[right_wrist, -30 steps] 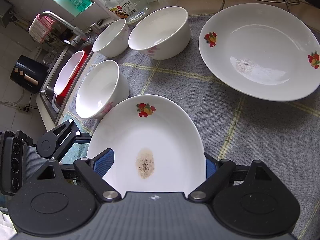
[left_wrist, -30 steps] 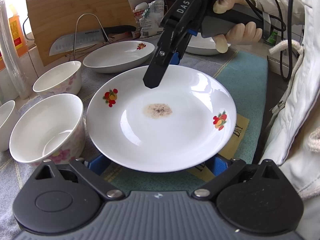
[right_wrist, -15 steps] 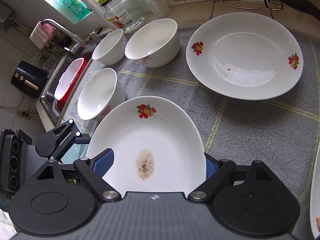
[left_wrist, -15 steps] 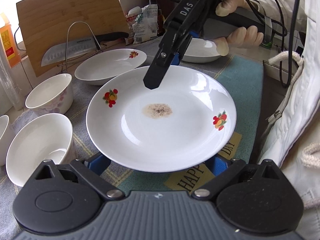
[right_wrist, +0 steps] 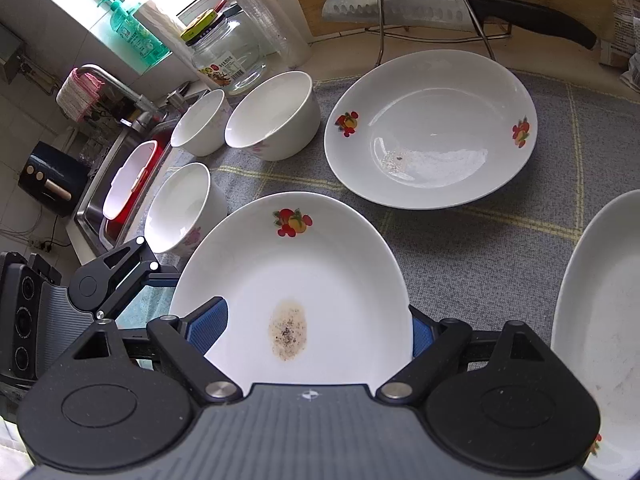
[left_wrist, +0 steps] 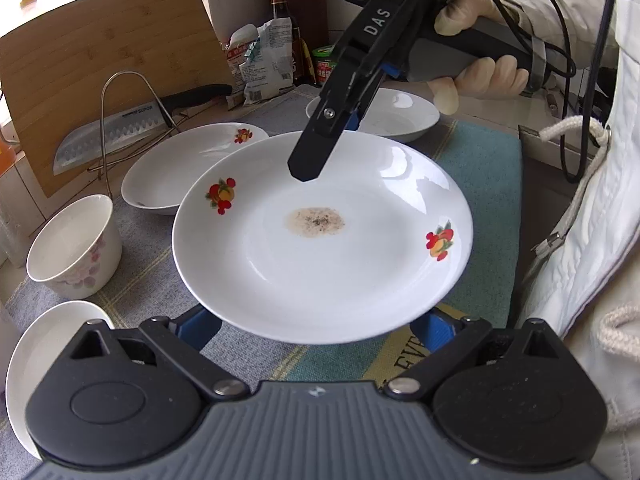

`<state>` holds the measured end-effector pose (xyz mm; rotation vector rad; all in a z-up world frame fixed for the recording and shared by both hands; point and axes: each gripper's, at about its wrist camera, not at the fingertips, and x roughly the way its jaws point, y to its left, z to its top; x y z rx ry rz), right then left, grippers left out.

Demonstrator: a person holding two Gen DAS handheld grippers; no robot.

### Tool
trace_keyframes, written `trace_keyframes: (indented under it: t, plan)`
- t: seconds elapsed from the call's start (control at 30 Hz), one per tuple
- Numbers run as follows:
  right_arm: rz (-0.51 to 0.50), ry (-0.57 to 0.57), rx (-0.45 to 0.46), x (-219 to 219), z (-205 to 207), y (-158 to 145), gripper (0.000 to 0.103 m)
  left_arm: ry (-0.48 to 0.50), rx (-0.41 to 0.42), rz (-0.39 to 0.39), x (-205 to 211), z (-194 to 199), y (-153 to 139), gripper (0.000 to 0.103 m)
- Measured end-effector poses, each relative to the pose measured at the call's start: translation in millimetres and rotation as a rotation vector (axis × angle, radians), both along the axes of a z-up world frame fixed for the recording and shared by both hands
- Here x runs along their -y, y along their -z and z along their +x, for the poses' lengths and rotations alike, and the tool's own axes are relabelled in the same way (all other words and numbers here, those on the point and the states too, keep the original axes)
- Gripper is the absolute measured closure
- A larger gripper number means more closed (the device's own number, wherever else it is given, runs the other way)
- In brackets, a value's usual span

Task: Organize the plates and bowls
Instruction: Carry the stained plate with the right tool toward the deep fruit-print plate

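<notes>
Gripping opposite rims, the left gripper [left_wrist: 316, 326] and right gripper [left_wrist: 320, 136] have their jaws clamped on a glossy round stained plate [left_wrist: 320, 236] above the woven mat [right_wrist: 460, 248]. Another fruit-printed plate [right_wrist: 432, 128] lies at one o'clock, smooth bowls [right_wrist: 272, 120] at eleven.

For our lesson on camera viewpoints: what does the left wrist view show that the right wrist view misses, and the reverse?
Only the left wrist view shows the gloved hand holding the right gripper. Only the right wrist view shows the sink, glass jar and soap bottle. Both show the stained plate held between the grippers, and the knife.
</notes>
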<state>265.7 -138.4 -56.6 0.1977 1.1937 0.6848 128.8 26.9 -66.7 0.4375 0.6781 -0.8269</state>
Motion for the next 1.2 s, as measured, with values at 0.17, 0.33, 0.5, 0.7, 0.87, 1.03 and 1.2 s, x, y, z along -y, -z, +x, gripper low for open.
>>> trace_keyframes:
  t: [0.17, 0.33, 0.5, 0.7, 0.87, 1.03, 1.2]
  plan:
    - [-0.001, 0.030, 0.013, 20.1, 0.2, -4.7, 0.010, 0.026, 0.004, -0.005, 13.5, 9.6, -2.7, 0.004]
    - [-0.003, 0.063, 0.028, 44.0, 1.3, -10.2, 0.010, 0.057, 0.013, -0.004, 34.2, 16.5, -7.3, 0.004]
    - [-0.005, 0.100, 0.040, 67.0, 1.4, -13.5, 0.010, 0.088, 0.015, -0.008, 56.1, 24.9, -8.8, 0.004]
    - [-0.016, 0.156, 0.043, 97.5, 0.6, -11.5, 0.010, 0.137, 0.010, -0.008, 81.1, 42.7, -8.0, 0.004]
    - [-0.015, 0.202, 0.047, 122.0, 0.7, -12.0, 0.010, 0.179, 0.008, -0.009, 100.7, 56.9, -7.9, 0.004]
    - [-0.021, 0.243, 0.055, 144.4, 2.9, -11.8, 0.010, 0.211, 0.004, -0.010, 120.6, 68.6, -5.7, 0.004]
    - [-0.028, 0.272, 0.060, 165.2, 7.0, -11.4, 0.010, 0.236, -0.004, -0.008, 139.2, 80.9, -3.0, 0.004]
